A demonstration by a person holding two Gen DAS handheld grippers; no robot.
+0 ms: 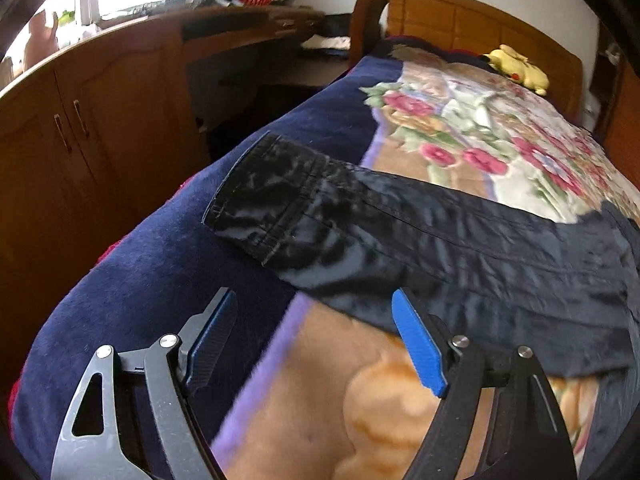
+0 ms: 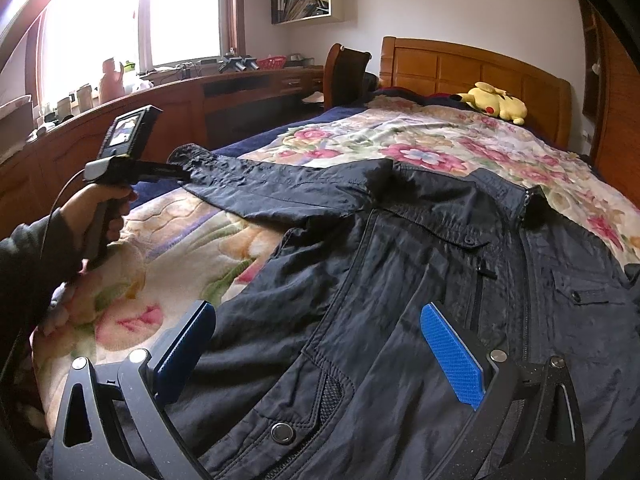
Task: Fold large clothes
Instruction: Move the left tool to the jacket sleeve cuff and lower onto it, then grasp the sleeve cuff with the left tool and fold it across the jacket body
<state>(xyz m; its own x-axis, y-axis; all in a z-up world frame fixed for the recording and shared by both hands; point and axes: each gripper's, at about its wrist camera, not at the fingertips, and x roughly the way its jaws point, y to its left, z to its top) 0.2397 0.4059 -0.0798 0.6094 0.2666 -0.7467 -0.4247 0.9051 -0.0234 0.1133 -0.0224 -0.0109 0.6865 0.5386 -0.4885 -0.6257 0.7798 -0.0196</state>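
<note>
You are holding the left gripper (image 1: 316,336) with its jaws spread wide, nothing between them. The dark jacket (image 2: 420,280) is lying front-up on the floral blanket (image 2: 400,140) of the bed. In the left wrist view, its sleeve (image 1: 360,220) is stretching from the right edge toward frame centre, cuff (image 1: 260,200) at centre left; the sleeve's lower edge is sitting just above the blue finger pads (image 1: 420,344).

In the right wrist view, your left hand (image 2: 96,208) is gripping the handle at the left of the frame, pointing the tool at the cuff end; whether it touches the cloth, you cannot tell from here.

You are holding the right gripper (image 2: 316,344) low over the jacket's lower front, jaws spread, fabric showing between the pads. A yellow plush toy (image 2: 492,102) is lying by the headboard (image 2: 460,68), upper right.
</note>
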